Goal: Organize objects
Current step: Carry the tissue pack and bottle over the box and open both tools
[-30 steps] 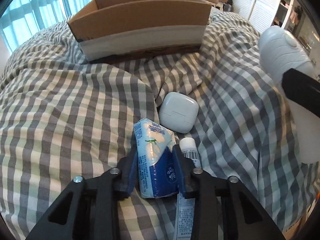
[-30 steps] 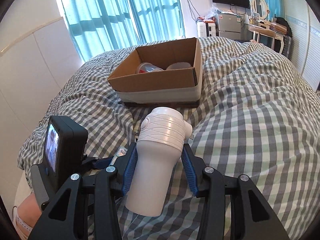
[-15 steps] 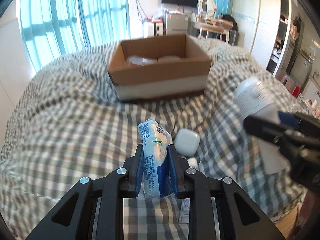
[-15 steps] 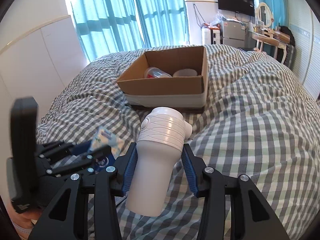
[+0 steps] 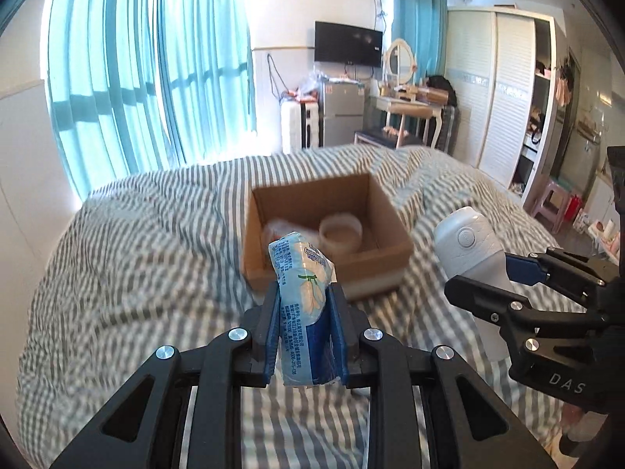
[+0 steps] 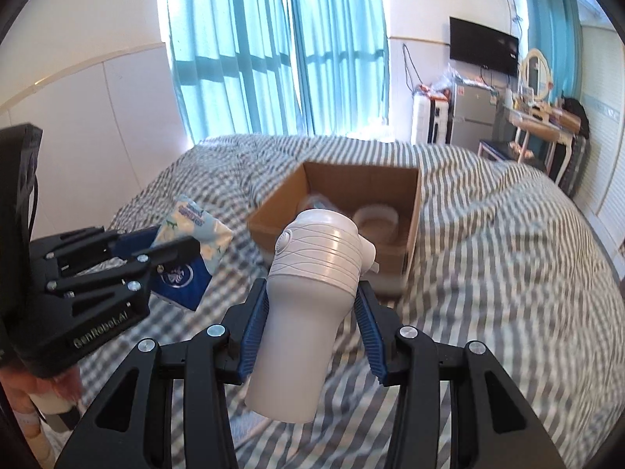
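Two hand-held grippers, one box (image 5: 326, 230) on the bed (image 5: 136, 242) w/ two blurred items inside, a white ring-shaped one and a clear one half hidden. Left hand-held gripper (image 5: 304, 312) clamped on a tissue pack (image 5: 302, 297), held near side of the box. Right hand-held gripper (image 6: 312, 312) clamped on a white bottle (image 6: 308, 281), also near the box, to the pack's right.

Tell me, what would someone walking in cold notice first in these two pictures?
Probably the two black grippers held above a checked bed, each clamped on something: the left gripper pinches a blue tissue pack, and the right gripper holds a white bottle. Just beyond them an open cardboard box sits on the bedspread with a round white container inside, against bright turquoise curtains.
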Motion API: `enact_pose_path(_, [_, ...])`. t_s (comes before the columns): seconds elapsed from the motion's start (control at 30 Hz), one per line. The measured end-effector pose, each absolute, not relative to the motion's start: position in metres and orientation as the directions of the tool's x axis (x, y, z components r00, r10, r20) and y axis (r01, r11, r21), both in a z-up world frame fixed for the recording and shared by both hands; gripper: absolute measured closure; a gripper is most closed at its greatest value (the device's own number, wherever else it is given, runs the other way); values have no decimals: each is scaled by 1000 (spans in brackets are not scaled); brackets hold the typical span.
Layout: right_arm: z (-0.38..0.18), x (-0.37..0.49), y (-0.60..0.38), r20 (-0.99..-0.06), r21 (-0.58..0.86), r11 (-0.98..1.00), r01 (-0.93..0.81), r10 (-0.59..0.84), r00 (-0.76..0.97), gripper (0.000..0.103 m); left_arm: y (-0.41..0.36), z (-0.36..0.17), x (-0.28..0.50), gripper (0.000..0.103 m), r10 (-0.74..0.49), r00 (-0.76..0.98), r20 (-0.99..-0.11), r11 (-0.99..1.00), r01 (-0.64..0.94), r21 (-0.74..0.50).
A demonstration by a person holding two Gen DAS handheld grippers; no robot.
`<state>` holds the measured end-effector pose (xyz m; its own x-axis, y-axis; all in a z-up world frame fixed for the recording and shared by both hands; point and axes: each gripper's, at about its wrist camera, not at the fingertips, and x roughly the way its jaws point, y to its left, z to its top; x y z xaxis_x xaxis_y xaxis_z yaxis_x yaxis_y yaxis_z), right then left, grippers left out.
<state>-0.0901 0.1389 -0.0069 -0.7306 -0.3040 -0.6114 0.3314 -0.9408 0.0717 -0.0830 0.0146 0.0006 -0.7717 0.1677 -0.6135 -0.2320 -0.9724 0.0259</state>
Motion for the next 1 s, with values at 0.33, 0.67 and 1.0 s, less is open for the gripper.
enact_pose_path(0.33, [39,-170,136,-574,37,-941,336,-295,-764,59,11,35,-160,80,152,-803,-577,-974,-221,51])
enact_pose_path(0.67, [22,-272,138,-619,50,-948,313,-275,-735,59,19,6,-255,80,179,-756,-629,-971,-239,12])
enact_pose_path(1.0, [-19,-349,153,-628,90,-953,289,-280,-726,59,43,-43,-320,80,222,-707,-671,-959,-281,-21])
